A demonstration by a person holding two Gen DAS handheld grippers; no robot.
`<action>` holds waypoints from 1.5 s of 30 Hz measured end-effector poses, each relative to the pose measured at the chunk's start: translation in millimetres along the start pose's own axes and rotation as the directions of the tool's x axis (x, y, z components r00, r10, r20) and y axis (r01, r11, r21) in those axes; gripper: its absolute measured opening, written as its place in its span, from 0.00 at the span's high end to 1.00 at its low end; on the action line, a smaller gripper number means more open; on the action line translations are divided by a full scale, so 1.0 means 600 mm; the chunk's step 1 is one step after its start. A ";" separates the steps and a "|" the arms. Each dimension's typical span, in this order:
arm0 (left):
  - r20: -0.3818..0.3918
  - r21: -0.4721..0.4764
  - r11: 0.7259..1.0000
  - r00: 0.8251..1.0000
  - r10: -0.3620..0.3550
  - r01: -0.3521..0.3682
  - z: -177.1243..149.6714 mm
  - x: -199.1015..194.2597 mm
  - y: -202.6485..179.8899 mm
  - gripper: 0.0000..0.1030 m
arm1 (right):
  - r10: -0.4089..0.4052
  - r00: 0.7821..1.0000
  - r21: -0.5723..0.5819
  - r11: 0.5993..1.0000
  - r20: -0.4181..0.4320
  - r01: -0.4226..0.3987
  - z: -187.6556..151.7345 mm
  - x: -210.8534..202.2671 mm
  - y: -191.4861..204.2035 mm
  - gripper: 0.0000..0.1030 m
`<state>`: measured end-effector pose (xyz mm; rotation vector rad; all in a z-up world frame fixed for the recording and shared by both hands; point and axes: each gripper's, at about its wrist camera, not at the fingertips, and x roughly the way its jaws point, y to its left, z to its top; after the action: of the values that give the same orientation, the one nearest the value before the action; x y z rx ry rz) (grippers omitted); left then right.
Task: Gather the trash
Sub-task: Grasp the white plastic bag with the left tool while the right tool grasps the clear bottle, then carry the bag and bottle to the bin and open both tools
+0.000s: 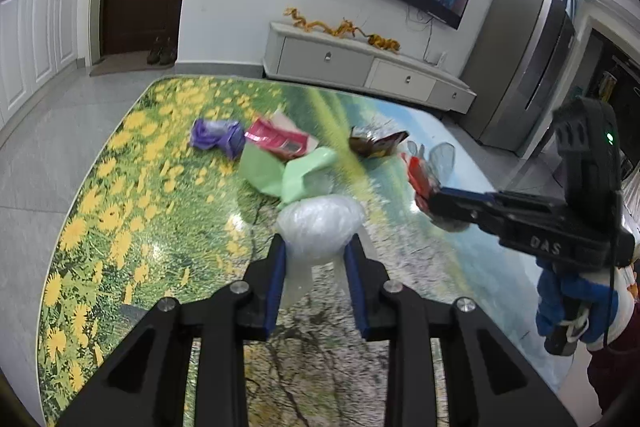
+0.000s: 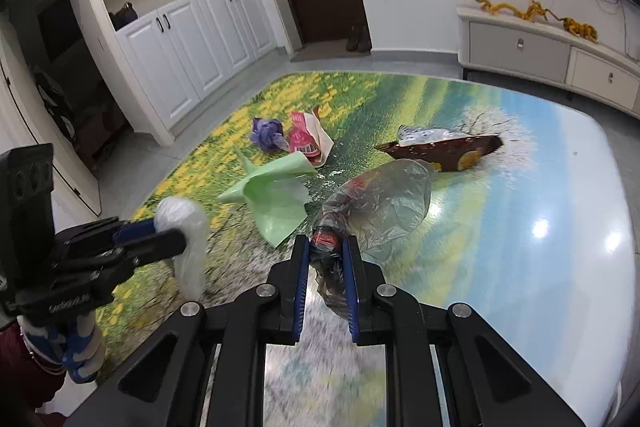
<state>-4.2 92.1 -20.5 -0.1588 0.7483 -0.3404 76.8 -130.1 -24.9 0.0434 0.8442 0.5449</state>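
Left wrist view: the left tool [image 1: 316,247] is clenched on a wad of clear plastic film [image 1: 320,223], lifted just above the table [image 1: 120,227]. Beyond it lie a green paper sheet [image 1: 280,171], a pink wrapper [image 1: 280,141], a purple crumpled bag [image 1: 216,137] and a brown snack wrapper [image 1: 374,143]. The right tool [image 1: 436,201] enters from the right, gripping a clear bag with red contents [image 1: 424,175]. Letters reading "DAS" show on its body. Judgement: keep the grip firm, since thin film slips easily, and lift straight up to clear the green sheet.

Right wrist view: the right tool [image 2: 326,247] is clamped on the twisted neck of the clear bag [image 2: 380,207], whose body rests on the table [image 2: 540,167]. A barcode shows on the pink wrapper [image 2: 304,141]; its digits are unreadable. The left tool [image 2: 160,239] holds the film wad [image 2: 186,235] at left. Judgement: raise the bag by its neck so the contents stay inside. No bin is visible.
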 end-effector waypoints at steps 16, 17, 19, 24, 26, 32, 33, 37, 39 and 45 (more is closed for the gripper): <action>0.051 0.116 0.988 0.993 -0.111 0.104 0.056 -0.032 -0.162 0.74 | -0.107 0.973 0.108 0.990 0.202 0.087 -0.060 -0.218 -0.072 0.84; 0.048 0.128 0.985 0.991 -0.122 0.115 0.058 -0.029 -0.176 0.74 | -0.120 0.970 0.123 0.988 0.211 0.096 -0.066 -0.230 -0.085 0.84; 0.037 0.158 0.977 0.988 -0.153 0.146 0.064 -0.021 -0.215 0.74 | -0.149 0.962 0.163 0.980 0.229 0.113 -0.083 -0.257 -0.112 0.84; -0.008 0.225 0.947 0.973 -0.233 0.229 0.073 0.008 -0.310 0.74 | -0.233 0.939 0.268 0.949 0.251 0.164 -0.132 -0.316 -0.185 0.84; -0.038 0.254 0.930 0.963 -0.265 0.266 0.073 0.025 -0.356 0.74 | -0.264 0.931 0.304 0.935 0.251 0.183 -0.152 -0.335 -0.209 0.84; -0.164 0.322 0.877 0.933 -0.320 0.357 0.054 0.101 -0.490 0.74 | -0.361 0.905 0.436 0.868 0.225 0.238 -0.226 -0.387 -0.298 0.84; -0.186 0.326 0.871 0.928 -0.322 0.368 0.050 0.115 -0.508 0.74 | -0.373 0.902 0.455 0.856 0.217 0.244 -0.236 -0.391 -0.315 0.84; -0.299 0.353 0.843 0.903 -0.309 0.406 0.022 0.185 -0.595 0.73 | -0.410 0.897 0.532 0.803 0.167 0.268 -0.290 -0.398 -0.367 0.84; -0.346 0.352 0.836 0.888 -0.302 0.421 0.009 0.213 -0.626 0.73 | -0.417 0.898 0.566 0.778 0.139 0.273 -0.315 -0.394 -0.393 0.84; -0.489 0.370 0.815 0.839 -0.238 0.447 -0.045 0.301 -0.721 0.73 | -0.410 0.910 0.646 0.712 0.063 0.276 -0.381 -0.369 -0.462 0.84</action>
<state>-6.3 -376.8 -42.6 0.2576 1.0449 -0.9295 -84.3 -514.3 -92.6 0.5395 0.7758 -0.1231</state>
